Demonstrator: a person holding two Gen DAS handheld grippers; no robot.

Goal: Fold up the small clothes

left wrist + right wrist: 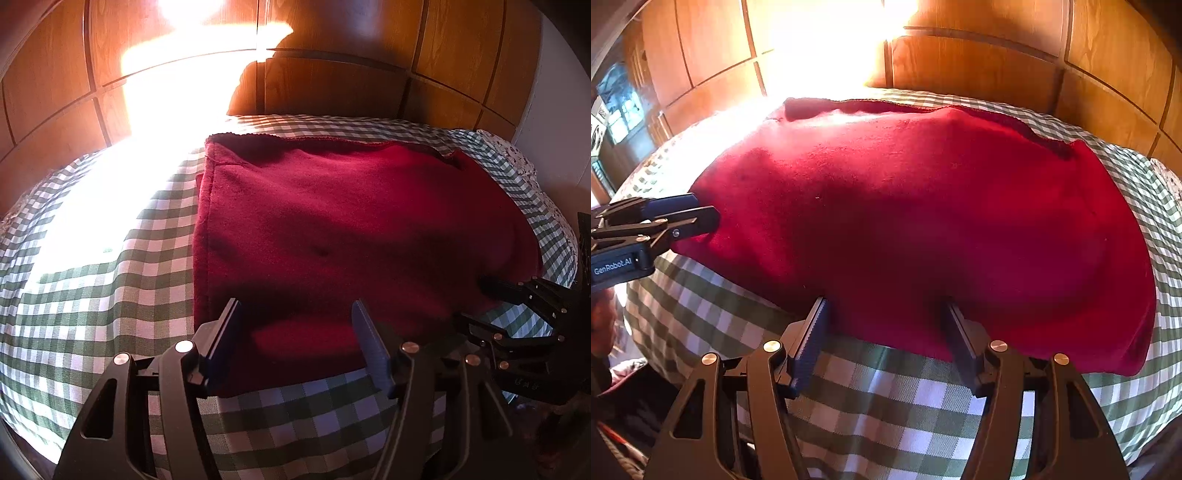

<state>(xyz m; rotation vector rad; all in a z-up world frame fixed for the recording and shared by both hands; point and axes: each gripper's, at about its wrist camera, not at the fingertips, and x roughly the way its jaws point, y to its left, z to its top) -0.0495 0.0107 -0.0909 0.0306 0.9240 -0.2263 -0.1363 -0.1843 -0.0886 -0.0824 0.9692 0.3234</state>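
Note:
A dark red fleece cloth [351, 221] lies folded flat on a green-and-white checked bed cover [110, 295]. My left gripper [295, 314] stands open over the cloth's near left edge, its blue pads wide apart and not pressing the fabric. In the right wrist view the same red cloth [923, 221] fills the middle. My right gripper [884, 314] is open at its near edge, the hem lying between the fingers. The left gripper [705, 210] shows at the cloth's left side, and the right gripper [471, 301] shows at the near right corner.
Wooden panels [332, 85] rise right behind the bed. A bright patch of sunlight [129, 166] washes out the cover at the left. A floral fabric [509, 155] peeks out at the far right corner. Checked bed cover [886, 387] shows in front of the cloth.

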